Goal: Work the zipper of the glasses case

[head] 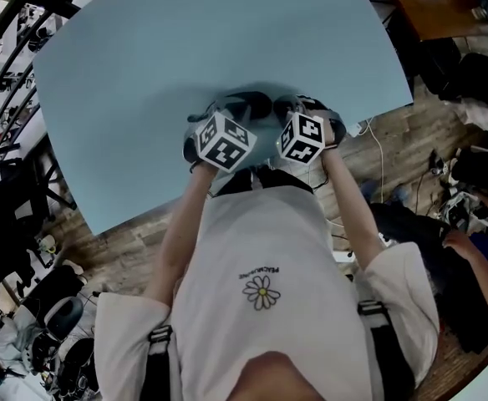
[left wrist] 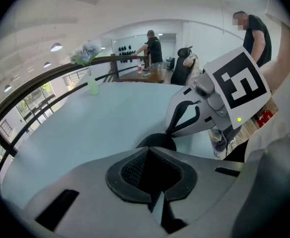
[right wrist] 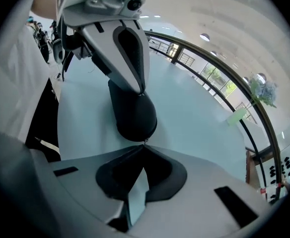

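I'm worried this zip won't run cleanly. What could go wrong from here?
1. The right gripper pinches the small zipper pull only at its very tips, so a hard tug may slip it free.
2. The left gripper seems to bite just one end of the glasses case, so pulling could twist the case or drag it out.
3. Both work near the table's edge by the person, so a dropped case might fall off.

Left gripper (left wrist: 147,148) and right gripper (right wrist: 144,145) closed, side by side.
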Action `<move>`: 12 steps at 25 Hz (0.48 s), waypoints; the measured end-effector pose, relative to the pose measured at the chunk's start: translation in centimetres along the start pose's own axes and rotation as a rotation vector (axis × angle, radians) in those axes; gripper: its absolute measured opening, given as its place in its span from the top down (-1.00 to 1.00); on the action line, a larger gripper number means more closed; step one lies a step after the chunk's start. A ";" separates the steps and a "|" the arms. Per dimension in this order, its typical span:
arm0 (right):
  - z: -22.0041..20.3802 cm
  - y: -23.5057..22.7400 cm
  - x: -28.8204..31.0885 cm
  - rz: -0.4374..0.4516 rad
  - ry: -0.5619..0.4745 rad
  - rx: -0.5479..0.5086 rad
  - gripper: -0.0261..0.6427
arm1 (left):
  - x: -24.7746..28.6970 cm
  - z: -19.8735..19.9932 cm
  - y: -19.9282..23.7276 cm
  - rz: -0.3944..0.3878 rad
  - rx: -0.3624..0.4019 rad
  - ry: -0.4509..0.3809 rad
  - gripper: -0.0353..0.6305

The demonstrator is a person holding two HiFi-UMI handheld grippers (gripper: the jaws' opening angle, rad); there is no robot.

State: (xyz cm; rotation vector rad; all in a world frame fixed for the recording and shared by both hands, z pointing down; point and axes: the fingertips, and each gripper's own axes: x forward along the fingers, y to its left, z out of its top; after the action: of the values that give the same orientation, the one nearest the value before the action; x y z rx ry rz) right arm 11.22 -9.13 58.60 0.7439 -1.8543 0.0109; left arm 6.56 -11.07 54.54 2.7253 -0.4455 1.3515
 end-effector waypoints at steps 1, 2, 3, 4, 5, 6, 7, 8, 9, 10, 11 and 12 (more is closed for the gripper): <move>0.0 0.3 -0.2 0.008 -0.004 0.020 0.90 | 0.0 0.0 0.0 0.000 -0.007 0.000 0.85; 0.0 0.7 -0.3 0.014 -0.006 0.032 0.90 | 0.0 -0.1 0.1 -0.003 -0.015 -0.001 0.85; 0.1 1.0 -0.4 0.019 -0.008 0.040 0.90 | 0.0 -0.1 0.2 -0.008 -0.022 -0.003 0.85; 0.1 1.3 -0.5 0.022 -0.008 0.045 0.90 | 0.0 -0.1 0.2 -0.011 -0.027 -0.004 0.85; 0.1 1.5 -0.5 0.023 -0.009 0.052 0.90 | 0.0 -0.1 0.3 -0.012 -0.027 -0.004 0.85; 0.2 1.7 -0.6 0.024 -0.008 0.059 0.90 | 0.0 -0.1 0.3 -0.010 -0.027 -0.005 0.85; 0.2 1.8 -0.6 0.024 -0.007 0.067 0.90 | 0.0 0.0 0.3 -0.006 -0.025 -0.005 0.85; 0.3 1.9 -0.7 0.024 -0.006 0.074 0.90 | 0.0 0.0 0.3 -0.002 -0.025 -0.006 0.85; 0.3 1.9 -0.8 0.025 -0.004 0.079 0.90 | 0.0 0.0 0.3 0.002 -0.026 -0.008 0.85; 0.4 2.1 -0.8 0.028 -0.003 0.084 0.90 | 0.0 0.0 0.3 0.005 -0.029 -0.010 0.85; 0.4 2.3 -0.9 0.034 -0.003 0.089 0.90 | 0.0 0.0 0.2 0.007 -0.031 -0.011 0.85; 0.5 2.7 -0.9 0.043 -0.007 0.093 0.90 | 0.0 0.0 0.2 0.008 -0.033 -0.013 0.85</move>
State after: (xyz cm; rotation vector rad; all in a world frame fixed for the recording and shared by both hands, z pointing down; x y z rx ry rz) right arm 9.63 -6.72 58.51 0.7692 -1.8857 0.1230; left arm 6.51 -11.26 54.55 2.7103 -0.4750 1.3176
